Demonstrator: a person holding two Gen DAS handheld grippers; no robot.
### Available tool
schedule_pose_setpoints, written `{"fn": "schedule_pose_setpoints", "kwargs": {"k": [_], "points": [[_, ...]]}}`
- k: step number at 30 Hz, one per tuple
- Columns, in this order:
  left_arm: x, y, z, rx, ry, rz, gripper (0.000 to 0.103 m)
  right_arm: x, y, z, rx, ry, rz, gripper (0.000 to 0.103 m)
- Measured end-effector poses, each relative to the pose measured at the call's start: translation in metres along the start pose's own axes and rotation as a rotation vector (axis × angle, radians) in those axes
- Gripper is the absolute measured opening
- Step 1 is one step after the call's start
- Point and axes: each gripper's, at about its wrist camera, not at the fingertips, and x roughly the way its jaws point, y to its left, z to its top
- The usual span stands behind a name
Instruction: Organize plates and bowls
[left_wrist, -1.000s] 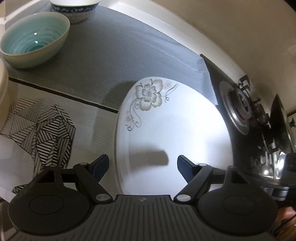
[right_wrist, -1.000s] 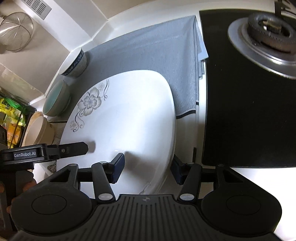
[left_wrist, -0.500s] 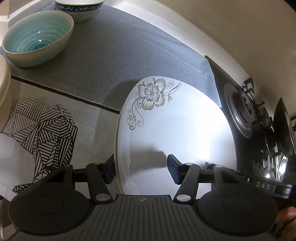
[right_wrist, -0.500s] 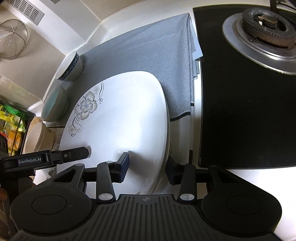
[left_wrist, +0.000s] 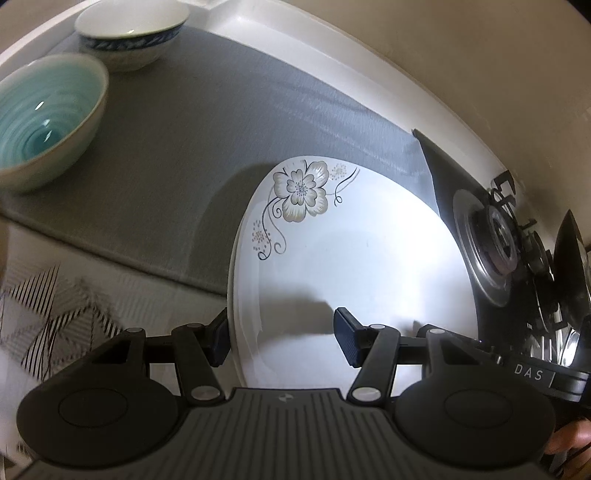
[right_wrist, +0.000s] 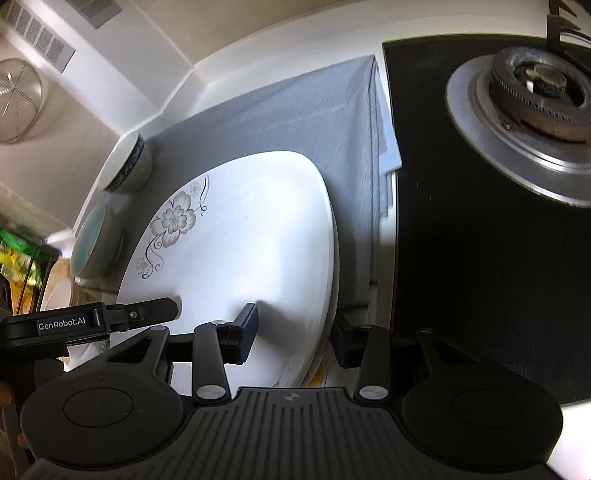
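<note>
Glossy white rounded-square plate with a grey flower at its far corner, over woven grey mat, left gripper and right gripper straddling opposite rims, grip unclear, ribbed teal bowl, blue-banded bowl, steel burner.

A white worktop meets a beige wall along its back edge. A grey cloth covers its middle. At three o'clock lies a black glass hob with a steel gas burner. At ten o'clock a wire strainer hangs beside a vent grille. Lighting is dim.
</note>
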Motion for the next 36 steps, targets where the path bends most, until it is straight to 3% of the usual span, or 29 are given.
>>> {"fn": "schedule_pose_setpoints", "kwargs": {"k": [18, 25, 26, 30, 33, 36], "points": [[0.052, -0.023, 0.095, -0.009, -0.072, 0.043, 0.063, 0.035, -0.022, 0.078, 0.032, -0.096, -0.007, 0.044], [0.068, -0.034, 0.111, -0.017, -0.099, 0.071, 0.064, 0.048, -0.028, 0.102, 0.052, -0.110, -0.009, 0.044], [0.069, -0.035, 0.111, -0.018, -0.103, 0.072, 0.068, 0.050, -0.029, 0.102, 0.056, -0.110, -0.005, 0.045], [0.067, -0.044, 0.103, 0.007, -0.134, 0.093, 0.100, 0.049, -0.027, 0.102, 0.033, -0.096, 0.008, 0.055], [0.054, -0.053, 0.092, 0.073, -0.166, 0.132, 0.102, 0.039, -0.025, 0.100, 0.028, -0.076, 0.017, 0.070], [0.029, -0.054, 0.070, 0.079, -0.191, 0.146, 0.102, 0.016, -0.015, 0.088, -0.039, -0.087, -0.007, 0.079]]}}
